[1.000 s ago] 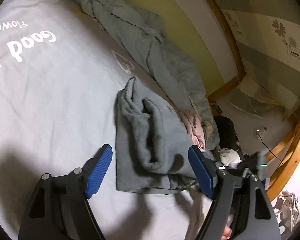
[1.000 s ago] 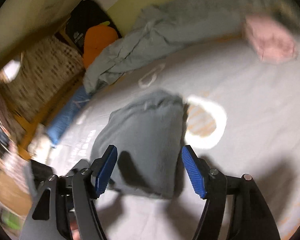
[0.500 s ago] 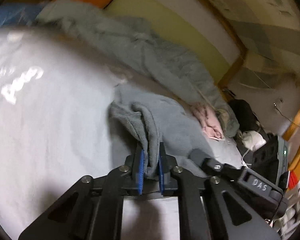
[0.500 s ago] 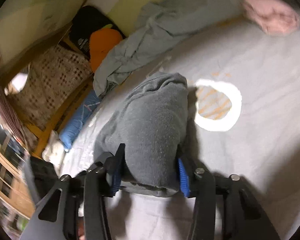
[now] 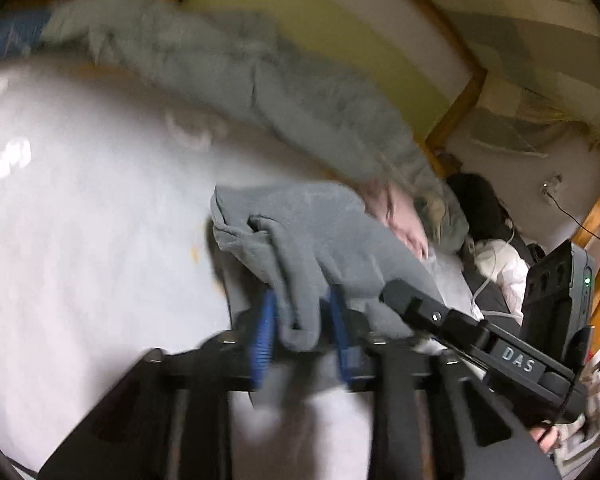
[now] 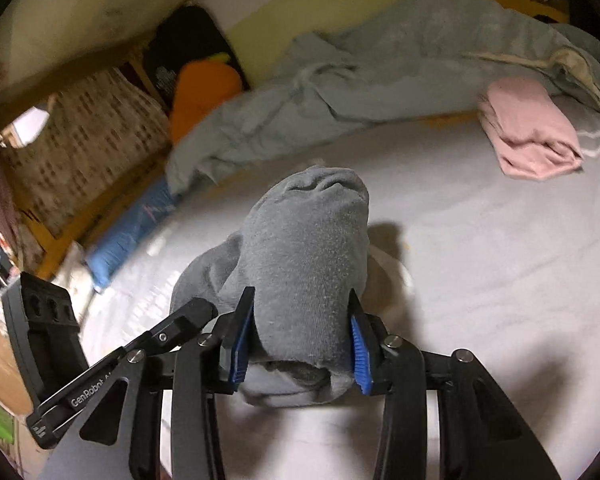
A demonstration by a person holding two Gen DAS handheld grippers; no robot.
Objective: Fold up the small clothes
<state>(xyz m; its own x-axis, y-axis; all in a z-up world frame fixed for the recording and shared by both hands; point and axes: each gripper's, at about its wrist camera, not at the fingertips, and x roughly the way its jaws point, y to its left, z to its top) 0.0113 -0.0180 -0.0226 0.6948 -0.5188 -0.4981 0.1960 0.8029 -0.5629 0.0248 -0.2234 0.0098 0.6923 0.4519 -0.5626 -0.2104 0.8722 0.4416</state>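
Here the bed (image 6: pixel 500 264), spread with a pale printed sheet, takes up most of both views, with a rumpled blue-grey blanket (image 6: pixel 360 72) heaped along its far edge against the wall. A folded pink garment (image 6: pixel 532 136) lies on the sheet at the right of the right wrist view, well apart from the work. The task's thing, a grey garment (image 6: pixel 304 256) already doubled into a thick bundle, is lifted off the sheet and casts a shadow beneath. Its long axis runs straight away from the right hand-held gripper (image 6: pixel 300 340), near end between the pads, far end sagging toward the blanket. That hand-held gripper grips the bundle across its full width, both blue pads pressing its sides, and the jaws are closing slightly. The left hand-held gripper (image 5: pixel 300 332) sits just beside it, at the same near end, with a narrower fold of the grey garment hanging between its pads; its jaws are opening, and through the blur the cloth seems loose between them. Both hands look equally near.
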